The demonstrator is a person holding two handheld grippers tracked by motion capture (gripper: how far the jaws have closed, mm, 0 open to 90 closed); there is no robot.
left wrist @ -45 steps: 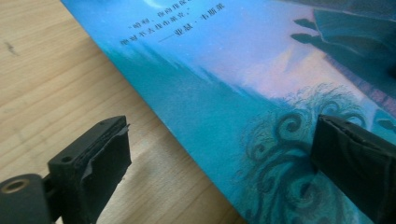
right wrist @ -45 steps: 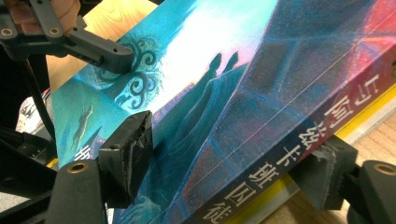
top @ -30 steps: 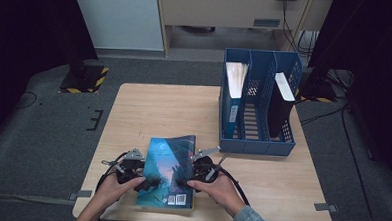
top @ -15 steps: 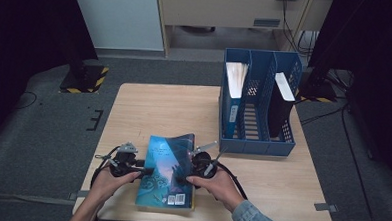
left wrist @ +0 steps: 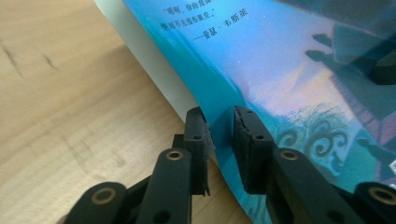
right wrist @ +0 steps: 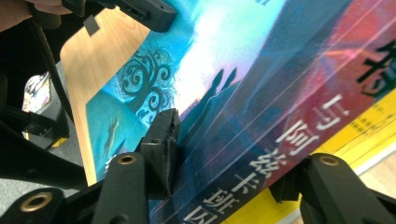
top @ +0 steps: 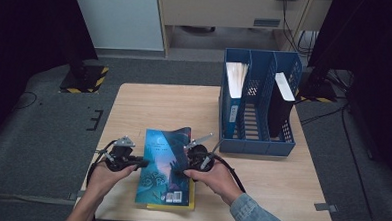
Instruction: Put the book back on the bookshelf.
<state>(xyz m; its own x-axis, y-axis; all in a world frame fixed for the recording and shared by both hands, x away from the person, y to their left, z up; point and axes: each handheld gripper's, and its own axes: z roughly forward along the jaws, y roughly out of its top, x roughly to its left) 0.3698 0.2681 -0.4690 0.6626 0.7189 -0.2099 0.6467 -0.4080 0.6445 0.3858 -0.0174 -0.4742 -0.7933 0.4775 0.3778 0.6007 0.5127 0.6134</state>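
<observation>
A blue-covered book [top: 164,169] lies near the table's front edge on top of a yellow book [top: 170,206]. My left gripper [top: 142,163] grips its left edge. In the left gripper view the jaws [left wrist: 222,135] have just been closing, and the cover's edge [left wrist: 280,70] is pinched between the pads. My right gripper [top: 184,167] holds the spine side. In the right gripper view its jaws [right wrist: 224,161] have just been closing around the spine [right wrist: 289,135]. One pad sits on the cover and the other under the spine. The yellow book [right wrist: 359,135] lies beneath.
A blue three-slot file rack [top: 255,138] stands at the table's right. It holds a white-paged book [top: 234,79] in its left slot and a black one [top: 279,104] in its right slot. The light wooden table [top: 154,108] is bare behind the books.
Both grippers' jaws have closed onto the blue book's sides. Both hands have risen slightly, and the book's far right corner now stands lifted and curled.
</observation>
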